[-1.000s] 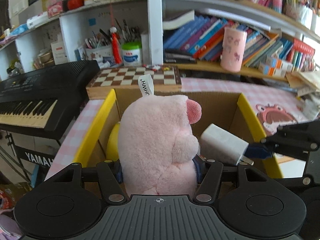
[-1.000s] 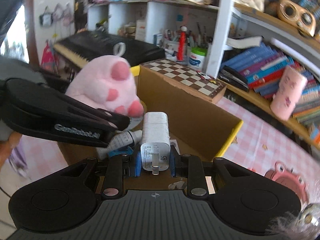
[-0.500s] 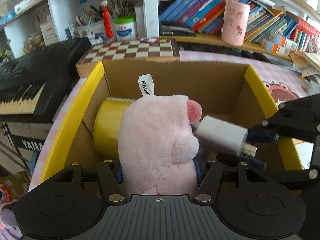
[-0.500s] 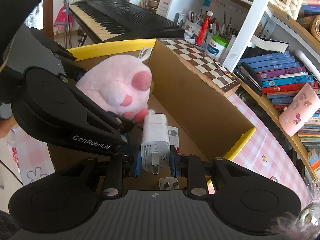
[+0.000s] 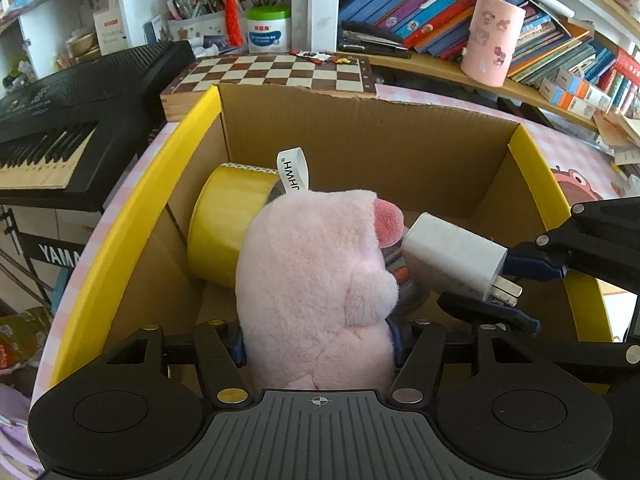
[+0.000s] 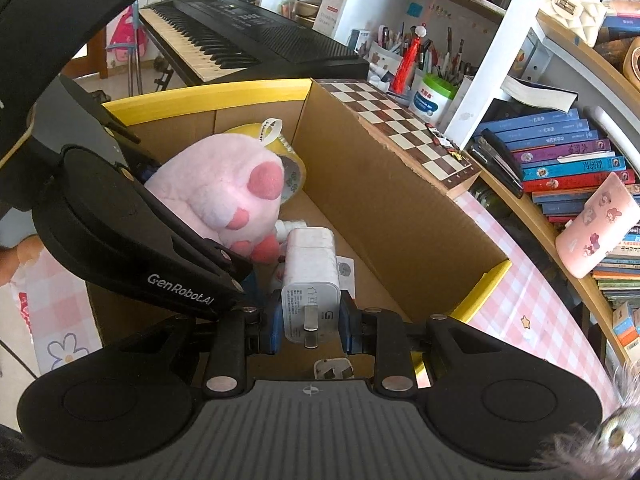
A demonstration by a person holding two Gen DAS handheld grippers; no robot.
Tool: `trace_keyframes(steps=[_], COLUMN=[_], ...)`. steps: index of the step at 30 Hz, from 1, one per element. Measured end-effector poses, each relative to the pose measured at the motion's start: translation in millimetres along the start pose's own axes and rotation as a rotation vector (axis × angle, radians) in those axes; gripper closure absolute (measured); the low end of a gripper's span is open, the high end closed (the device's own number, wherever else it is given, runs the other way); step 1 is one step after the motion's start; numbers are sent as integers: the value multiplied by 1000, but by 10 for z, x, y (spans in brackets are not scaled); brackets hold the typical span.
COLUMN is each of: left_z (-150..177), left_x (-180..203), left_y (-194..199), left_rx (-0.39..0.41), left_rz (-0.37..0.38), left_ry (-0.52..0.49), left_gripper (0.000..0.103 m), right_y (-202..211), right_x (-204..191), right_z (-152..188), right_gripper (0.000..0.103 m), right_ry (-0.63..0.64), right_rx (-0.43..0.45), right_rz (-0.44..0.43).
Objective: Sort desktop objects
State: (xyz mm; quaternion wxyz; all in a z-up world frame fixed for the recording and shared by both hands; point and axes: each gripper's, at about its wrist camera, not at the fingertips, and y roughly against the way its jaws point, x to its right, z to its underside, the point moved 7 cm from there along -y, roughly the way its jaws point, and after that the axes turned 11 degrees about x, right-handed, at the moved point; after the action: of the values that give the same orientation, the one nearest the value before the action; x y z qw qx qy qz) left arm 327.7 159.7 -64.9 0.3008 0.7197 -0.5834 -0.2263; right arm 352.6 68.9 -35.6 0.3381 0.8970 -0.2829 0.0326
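Observation:
My left gripper (image 5: 318,344) is shut on a pink plush toy (image 5: 316,280), which hangs inside the cardboard box with yellow flaps (image 5: 360,136). My right gripper (image 6: 311,320) is shut on a white plug charger (image 6: 311,276), held over the same box beside the plush toy (image 6: 224,188). In the left wrist view the white plug charger (image 5: 452,260) comes in from the right, almost touching the toy's pink nose. A yellow tape roll (image 5: 224,224) lies in the box behind the toy. Small white items lie on the box floor under the charger.
A chessboard (image 5: 276,74) lies just behind the box. A black keyboard (image 5: 72,112) stands to the left. Shelves with books (image 5: 432,16), a pink cup (image 5: 490,38) and a pen holder (image 5: 200,28) run along the back. A pink checked tablecloth (image 6: 532,292) surrounds the box.
Both grippers have sunk into the box with the plush toy and the charger. The tape roll and box floor have come into view. The right gripper has rolled a little.

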Motion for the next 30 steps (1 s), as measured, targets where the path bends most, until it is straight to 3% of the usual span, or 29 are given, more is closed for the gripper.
trace_keyframes(steps=[12, 15, 22, 30], left_z=[-44, -59, -124, -142], left_x=[-16, -11, 9, 94], left_y=[86, 147, 241, 605], left_rx=[36, 63, 91, 183], left_rz=[-30, -13, 10, 47], left_ry=[-8, -3, 11, -44], left_gripper=[36, 31, 14, 12], right_y=[17, 44, 209, 465], right_x=[-6, 26, 15, -2], right_z=[4, 21, -1, -19], right_gripper=[76, 69, 65, 50], right_ry=[-12, -45, -63, -153], right_rx=[41, 45, 75, 129], right_rz=[7, 14, 61, 159])
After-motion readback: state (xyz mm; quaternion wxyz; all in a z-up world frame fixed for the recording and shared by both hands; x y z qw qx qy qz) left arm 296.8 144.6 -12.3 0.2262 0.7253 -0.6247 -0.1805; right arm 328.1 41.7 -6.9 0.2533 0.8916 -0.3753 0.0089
